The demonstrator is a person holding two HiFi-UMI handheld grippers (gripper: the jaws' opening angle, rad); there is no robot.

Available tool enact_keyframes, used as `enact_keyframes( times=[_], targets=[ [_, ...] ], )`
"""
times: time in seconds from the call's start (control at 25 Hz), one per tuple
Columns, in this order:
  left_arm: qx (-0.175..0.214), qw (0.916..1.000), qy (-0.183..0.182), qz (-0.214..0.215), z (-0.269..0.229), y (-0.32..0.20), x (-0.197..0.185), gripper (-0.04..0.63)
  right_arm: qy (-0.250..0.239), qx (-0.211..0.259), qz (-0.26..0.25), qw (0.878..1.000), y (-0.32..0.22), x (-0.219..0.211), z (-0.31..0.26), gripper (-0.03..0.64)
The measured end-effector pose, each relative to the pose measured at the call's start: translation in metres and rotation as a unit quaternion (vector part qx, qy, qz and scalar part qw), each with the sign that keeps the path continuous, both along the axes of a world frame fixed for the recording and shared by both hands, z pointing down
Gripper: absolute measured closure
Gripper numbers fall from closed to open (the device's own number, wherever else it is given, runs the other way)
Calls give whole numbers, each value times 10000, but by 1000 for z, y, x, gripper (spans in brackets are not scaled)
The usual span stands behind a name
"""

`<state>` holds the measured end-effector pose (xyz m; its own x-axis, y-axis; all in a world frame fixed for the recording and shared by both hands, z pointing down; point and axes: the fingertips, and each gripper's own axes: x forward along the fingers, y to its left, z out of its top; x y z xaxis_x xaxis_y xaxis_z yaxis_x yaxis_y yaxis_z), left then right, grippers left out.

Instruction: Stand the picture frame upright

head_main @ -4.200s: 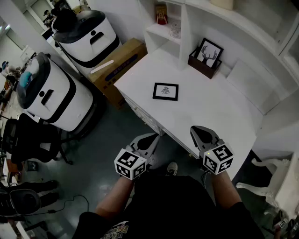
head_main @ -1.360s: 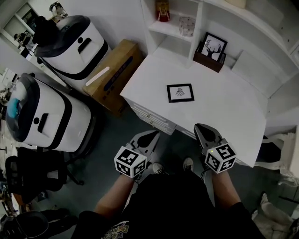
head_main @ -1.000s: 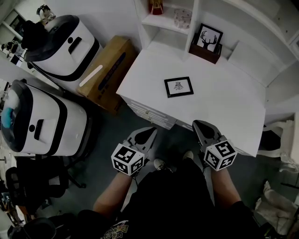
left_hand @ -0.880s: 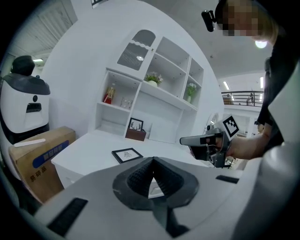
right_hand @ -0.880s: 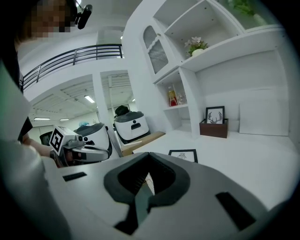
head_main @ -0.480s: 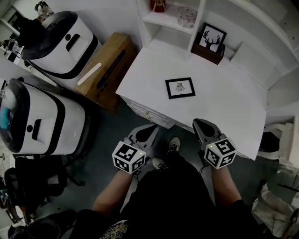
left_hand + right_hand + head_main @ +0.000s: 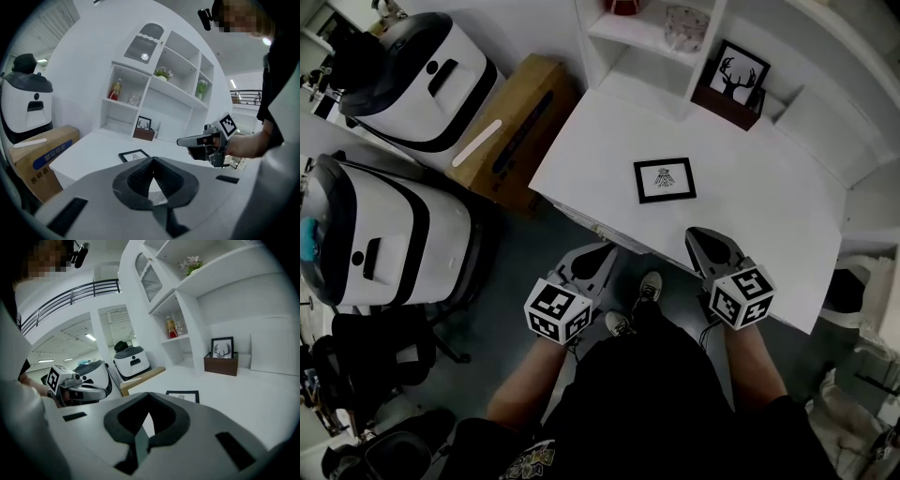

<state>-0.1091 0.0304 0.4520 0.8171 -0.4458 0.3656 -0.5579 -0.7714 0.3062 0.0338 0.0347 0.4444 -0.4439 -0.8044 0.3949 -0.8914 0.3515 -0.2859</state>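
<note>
Left gripper (image 7: 598, 255) and right gripper (image 7: 701, 239) are nearer the tabletop (image 7: 750, 216) than before, jaws closed and empty. The frame (image 7: 665, 180) lies flat at its middle. Risk: closed jaws may shove the frame away, not lift it.

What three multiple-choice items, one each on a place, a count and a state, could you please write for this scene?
1. Where does the black picture frame lie?
A. flat on the white desk
B. on the cardboard box
C. in a shelf compartment

2. How many framed pictures show in the head view?
A. one
B. two
C. four

3. How do the left tongs and the right tongs stand?
A. shut on the frame
B. wide open
C. shut, empty

1 A: it lies face up on the desk top.
2 B: the flat frame plus the upright antler picture.
3 C: each gripper view shows jaws together, nothing between.
</note>
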Motion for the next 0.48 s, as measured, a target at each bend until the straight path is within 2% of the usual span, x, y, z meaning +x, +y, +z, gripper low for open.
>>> enact_keyframes(
  times=[0.48],
  targets=[
    [-118,9997,-203,-15,20,-36,57,591,-127,-218,-101,9996,-34,49,30,614]
  ],
)
